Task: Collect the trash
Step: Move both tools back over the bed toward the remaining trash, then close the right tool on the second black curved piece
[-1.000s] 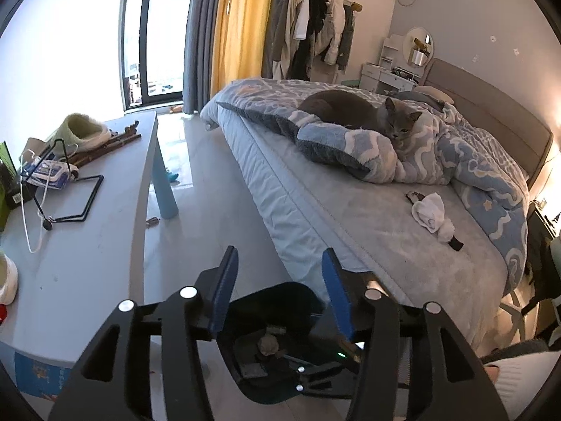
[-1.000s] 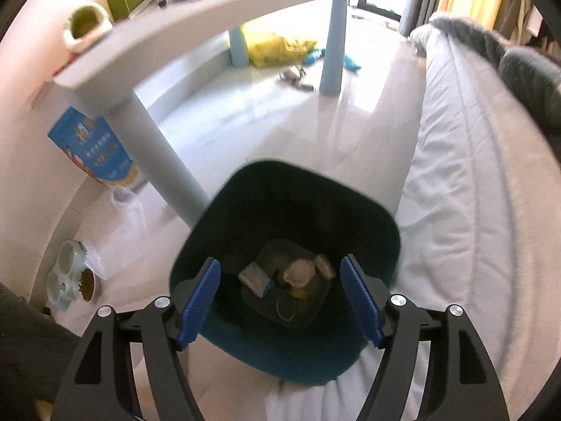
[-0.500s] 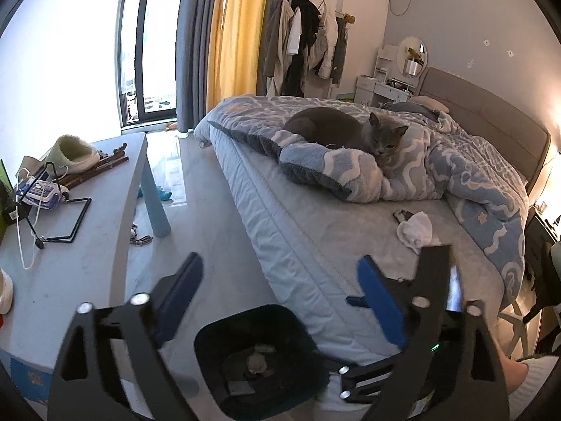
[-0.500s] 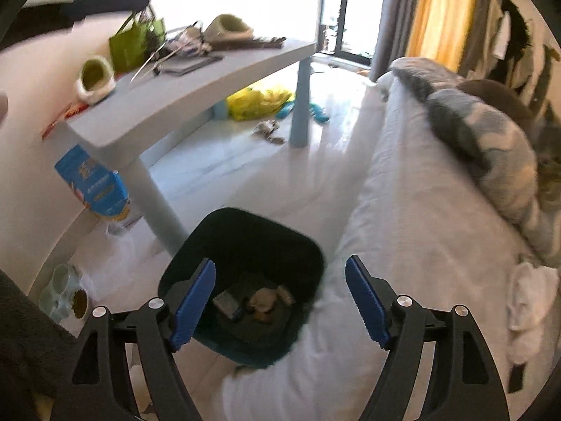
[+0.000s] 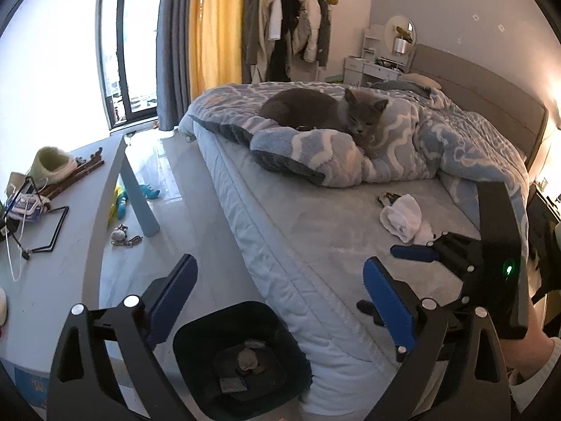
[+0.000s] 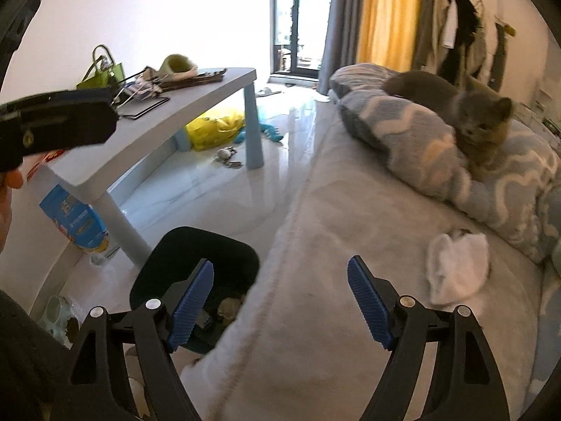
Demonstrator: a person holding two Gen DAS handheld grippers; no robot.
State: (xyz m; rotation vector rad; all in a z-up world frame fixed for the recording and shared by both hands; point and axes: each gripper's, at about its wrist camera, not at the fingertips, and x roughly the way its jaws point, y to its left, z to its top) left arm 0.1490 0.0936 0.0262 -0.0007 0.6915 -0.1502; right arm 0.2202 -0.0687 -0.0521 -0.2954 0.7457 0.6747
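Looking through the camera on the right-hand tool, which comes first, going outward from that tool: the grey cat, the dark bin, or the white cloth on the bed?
1. Dark bin, on the floor just past the right tool's left finger.
2. White cloth, on the bed to the right.
3. Grey cat, far back on the blue blanket.

Home bedroom: bed [image 5: 350,245], hanging clothes [image 5: 291,35], curtains [image 5: 214,28].
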